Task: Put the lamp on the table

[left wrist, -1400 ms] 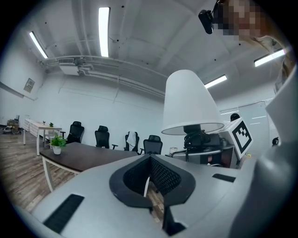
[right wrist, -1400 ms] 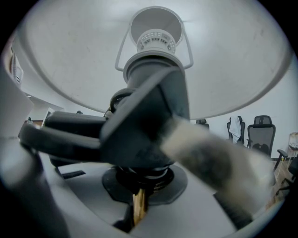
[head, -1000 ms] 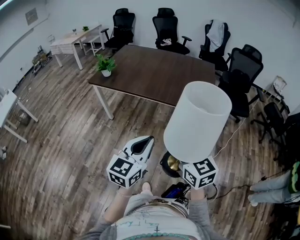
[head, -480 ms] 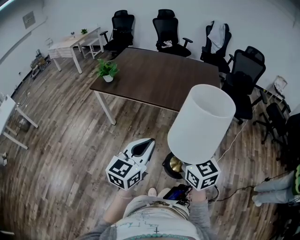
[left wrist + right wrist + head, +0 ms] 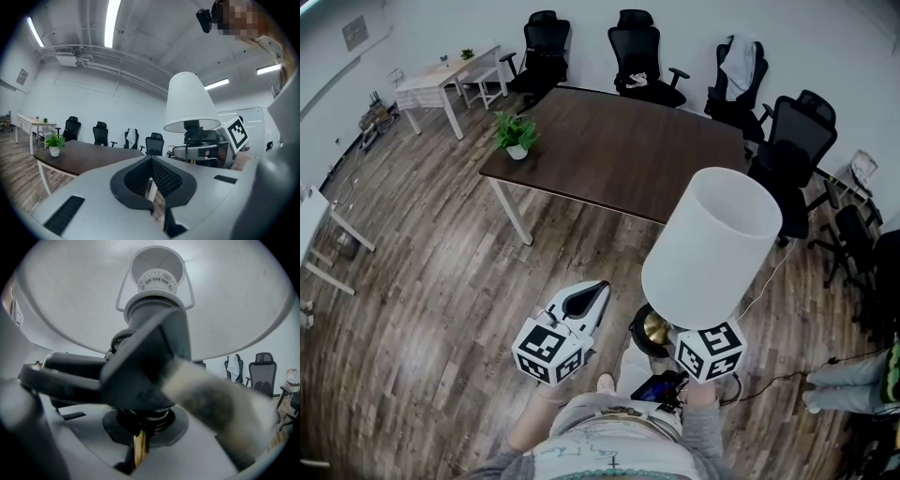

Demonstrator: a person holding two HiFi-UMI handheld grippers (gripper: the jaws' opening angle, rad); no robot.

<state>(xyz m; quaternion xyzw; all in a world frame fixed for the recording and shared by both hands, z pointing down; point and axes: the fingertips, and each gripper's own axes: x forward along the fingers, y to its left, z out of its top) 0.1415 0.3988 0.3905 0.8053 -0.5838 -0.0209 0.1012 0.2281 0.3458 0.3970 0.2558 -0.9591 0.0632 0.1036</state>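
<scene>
I find the right gripper clamped shut on the stem of the table lamp just under its socket. The lamp is carried upright off the floor, well short of the dark wooden table, which lies ahead and slightly left of it. The left gripper is fully closed on nothing, just left of the lamp. The shade hides the right jaws from the head view, that gripper's own view is smeared, and I cannot trace where the cord ends.
</scene>
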